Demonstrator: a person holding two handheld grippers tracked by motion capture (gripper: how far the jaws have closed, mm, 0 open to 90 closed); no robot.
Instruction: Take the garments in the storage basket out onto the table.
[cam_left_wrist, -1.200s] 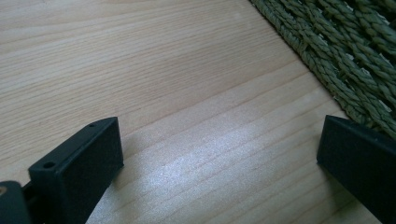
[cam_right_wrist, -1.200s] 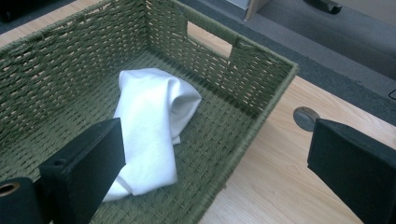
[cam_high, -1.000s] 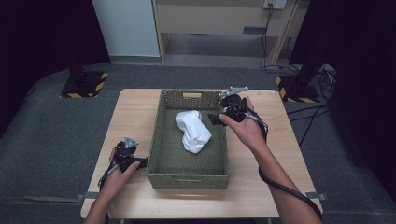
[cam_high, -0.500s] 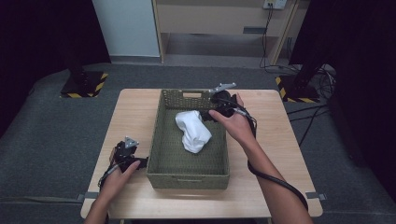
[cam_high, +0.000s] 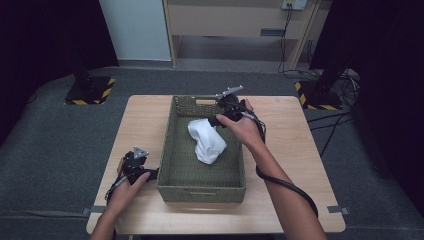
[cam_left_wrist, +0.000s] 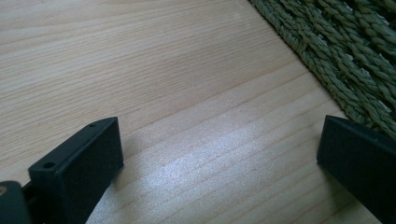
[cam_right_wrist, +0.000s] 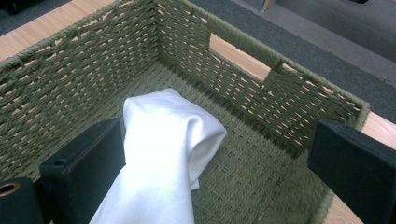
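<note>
- The right gripper (cam_high: 216, 120) hovered over the far end of the woven green basket (cam_high: 172, 165), fingers spread wide with nothing between them, above the white cloth (cam_right_wrist: 159, 154).
- The cloth lay crumpled on the basket floor, soft and loosely folded; the reach looked in hand, and the next move probably called for lowering and closing on a fold.
- The left gripper (cam_high: 150, 173) rested on the pale wood-grain counter (cam_left_wrist: 140, 70) beside the basket, fingers released and empty.

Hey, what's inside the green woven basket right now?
The basket holds one crumpled white cloth, lying toward its far end. The right gripper hangs open just over that cloth. Whatever lies beneath the cloth is covered; the rest of the basket floor is bare weave.
</note>
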